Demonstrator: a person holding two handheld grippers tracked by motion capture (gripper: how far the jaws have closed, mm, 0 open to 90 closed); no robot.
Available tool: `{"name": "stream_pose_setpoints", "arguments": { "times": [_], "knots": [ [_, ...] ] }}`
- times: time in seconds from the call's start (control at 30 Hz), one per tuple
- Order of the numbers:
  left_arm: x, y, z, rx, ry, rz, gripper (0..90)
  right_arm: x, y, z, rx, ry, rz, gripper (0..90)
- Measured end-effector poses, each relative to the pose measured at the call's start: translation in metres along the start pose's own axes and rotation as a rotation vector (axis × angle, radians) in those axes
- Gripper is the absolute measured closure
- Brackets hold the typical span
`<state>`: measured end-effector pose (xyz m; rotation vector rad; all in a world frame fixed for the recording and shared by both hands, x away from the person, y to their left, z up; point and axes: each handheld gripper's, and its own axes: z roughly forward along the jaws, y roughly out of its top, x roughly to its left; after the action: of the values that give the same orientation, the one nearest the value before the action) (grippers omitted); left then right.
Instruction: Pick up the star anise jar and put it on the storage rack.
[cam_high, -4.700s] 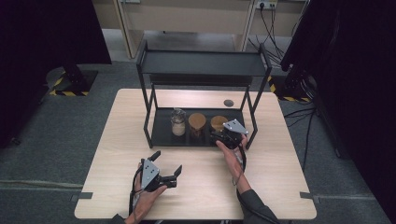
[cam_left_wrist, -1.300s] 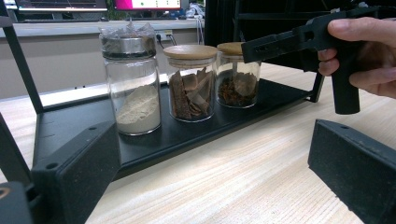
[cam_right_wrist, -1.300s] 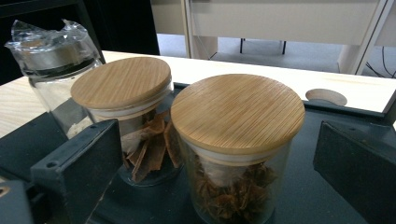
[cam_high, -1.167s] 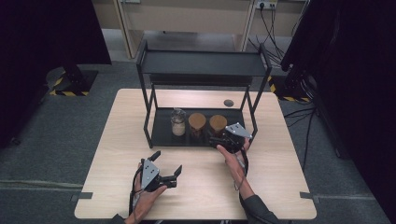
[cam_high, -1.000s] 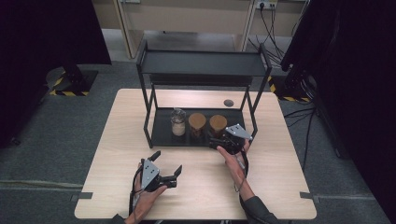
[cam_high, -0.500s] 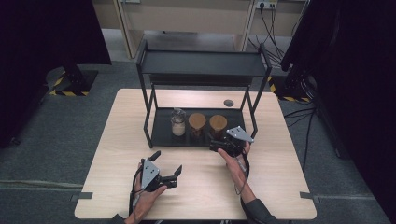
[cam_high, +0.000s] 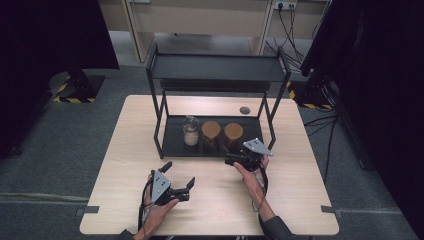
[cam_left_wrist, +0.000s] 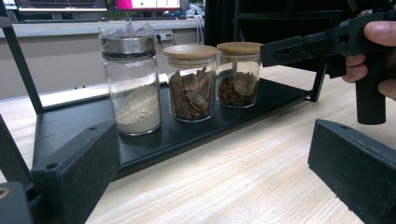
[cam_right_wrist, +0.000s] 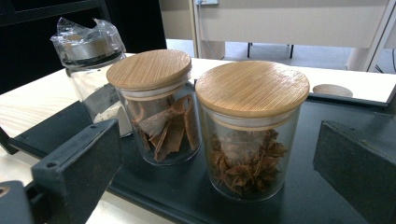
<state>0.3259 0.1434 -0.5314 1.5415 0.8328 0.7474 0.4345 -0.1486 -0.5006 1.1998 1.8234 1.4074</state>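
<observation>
A grey floor surrounds a pale wooden table (cam_high: 300, 200) at the centre of the high view, with dark curtains in both upper corners and cables at the upper right. A black two-tier rack (cam_high: 215, 67) stands on the table's far half, its lower shelf holding three jars in a row: powder jar (cam_high: 190, 131), bark jar (cam_high: 211, 133) and star anise jar (cam_high: 233, 135). The right gripper (cam_high: 231, 159), jaws apart, sits just below the star anise jar, while the left gripper (cam_high: 176, 176), jaws also apart, rests at lower centre-left.
</observation>
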Motion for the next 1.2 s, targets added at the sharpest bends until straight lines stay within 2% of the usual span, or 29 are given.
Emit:
{"name": "stream_pose_setpoints", "arguments": {
  "times": [1.2],
  "knots": [
    [-0.0001,0.0,0.0001,0.0,0.0,0.001,2.0,0.0085,-0.005,-0.0098,-0.01,0.026,-0.006,1.7]
  ]
}}
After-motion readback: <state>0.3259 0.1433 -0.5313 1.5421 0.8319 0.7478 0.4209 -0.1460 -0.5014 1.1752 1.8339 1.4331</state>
